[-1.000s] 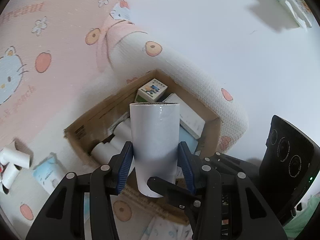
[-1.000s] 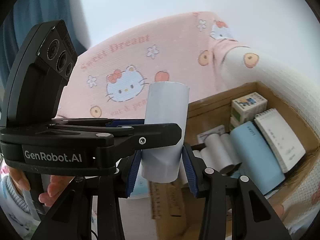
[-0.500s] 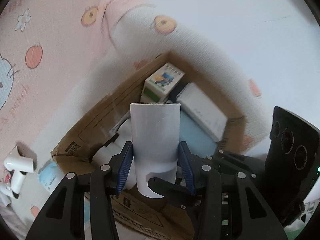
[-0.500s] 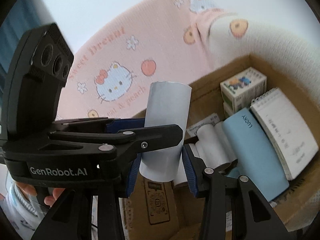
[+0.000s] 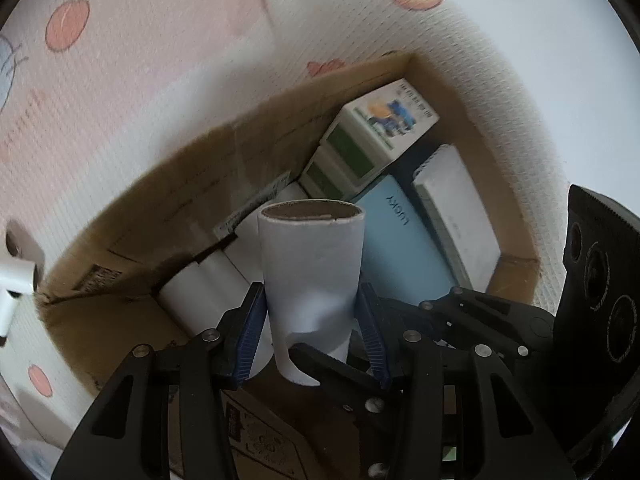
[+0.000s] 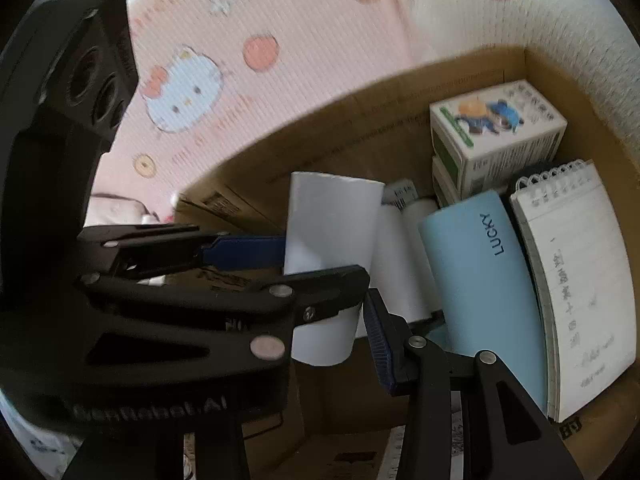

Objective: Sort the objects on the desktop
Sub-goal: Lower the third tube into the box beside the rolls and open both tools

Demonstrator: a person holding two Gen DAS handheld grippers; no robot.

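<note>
A white paper roll (image 5: pixel 312 256) with a brown cardboard core stands upright between the blue pads of my left gripper (image 5: pixel 310 292), which is shut on it. My right gripper (image 6: pixel 328 320) grips the same roll (image 6: pixel 332 224) lower down, crosswise; its left pad is hidden behind the left gripper (image 6: pixel 320 264). One of the right gripper's fingers (image 5: pixel 320 360) crosses in front of the roll's base. The roll hangs over the open cardboard box (image 5: pixel 168 216), above the white rolls (image 5: pixel 200 292) lying inside.
The box (image 6: pixel 360 120) also holds a light blue "LUCKY" case (image 6: pixel 480 280), a spiral notepad (image 6: pixel 572 272) and two small printed cartons (image 6: pixel 496 132). It sits on a pink cartoon-cat cloth (image 6: pixel 240 40). Loose white rolls (image 5: pixel 16 280) lie outside its left end.
Both grippers have sunk toward the box with the roll and tipped further downward. The box now fills most of both views. Neither grip has changed.
</note>
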